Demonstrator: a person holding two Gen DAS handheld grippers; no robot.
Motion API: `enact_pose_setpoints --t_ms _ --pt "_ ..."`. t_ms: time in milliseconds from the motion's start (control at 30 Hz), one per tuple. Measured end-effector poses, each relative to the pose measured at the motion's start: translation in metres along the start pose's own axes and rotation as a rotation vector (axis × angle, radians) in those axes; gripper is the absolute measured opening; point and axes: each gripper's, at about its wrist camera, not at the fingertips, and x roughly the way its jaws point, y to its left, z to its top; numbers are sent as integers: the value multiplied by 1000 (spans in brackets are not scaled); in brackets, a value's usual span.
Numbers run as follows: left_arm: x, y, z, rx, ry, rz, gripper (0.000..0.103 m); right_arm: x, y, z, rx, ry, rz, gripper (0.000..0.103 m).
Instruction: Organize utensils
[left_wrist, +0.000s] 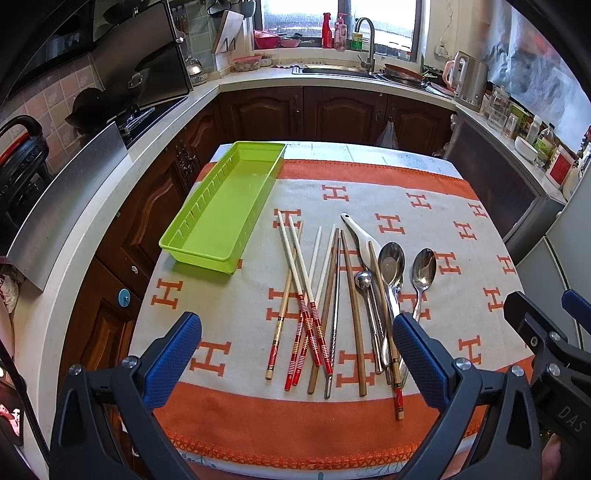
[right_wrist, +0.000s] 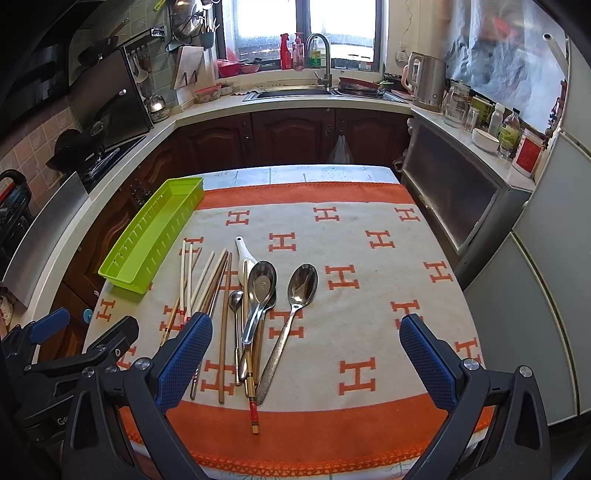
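A green plastic tray (left_wrist: 192, 242) (right_wrist: 122, 275) lies empty at the table's left side. Beside it, on the orange-and-white cloth, several chopsticks (left_wrist: 306, 295) (right_wrist: 207, 280) lie fanned out, some with red patterned ends. Right of them are a white ceramic spoon (left_wrist: 364, 238) (right_wrist: 245, 256), a small metal spoon (left_wrist: 364, 280) (right_wrist: 235, 299) and two large metal spoons (left_wrist: 424, 267) (right_wrist: 303, 282). My left gripper (left_wrist: 297, 339) hovers open above the near ends of the chopsticks. My right gripper (right_wrist: 306, 341) is open above the spoon handles. Neither holds anything.
The table (right_wrist: 325, 171) stands in a kitchen with dark wood cabinets (left_wrist: 332, 114) behind. A sink (right_wrist: 291, 92) and a kettle (right_wrist: 428, 83) sit on the far counter, a stove (left_wrist: 122, 110) at left, bottles and jars on a grey unit (right_wrist: 450, 192) at right.
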Motion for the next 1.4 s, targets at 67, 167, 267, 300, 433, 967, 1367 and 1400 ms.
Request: enact_pose_setpoints --t_ms 67,167,267,300,433,967,1367,1400 --pt "0 0 0 0 1 0 102 2 0 0 2 2 3 103" --pt "0 1 0 -2 2 -2 102 3 0 1 3 2 4 103" --pt "1 0 -1 -1 5 -1 102 3 0 1 5 3 6 103" --pt "1 0 -1 -1 7 -1 102 4 -1 0 6 4 9 103" --pt "1 0 -2 -1 13 -2 102 6 -2 -2 11 8 15 103" --pt "0 0 -4 -6 31 -7 102 5 -2 -5 21 17 38 103" --pt "-9 4 2 0 -2 -11 102 -5 -5 -5 29 -7 73 103" --pt "-11 6 4 0 -15 -10 102 -8 -6 -4 32 -16 73 103"
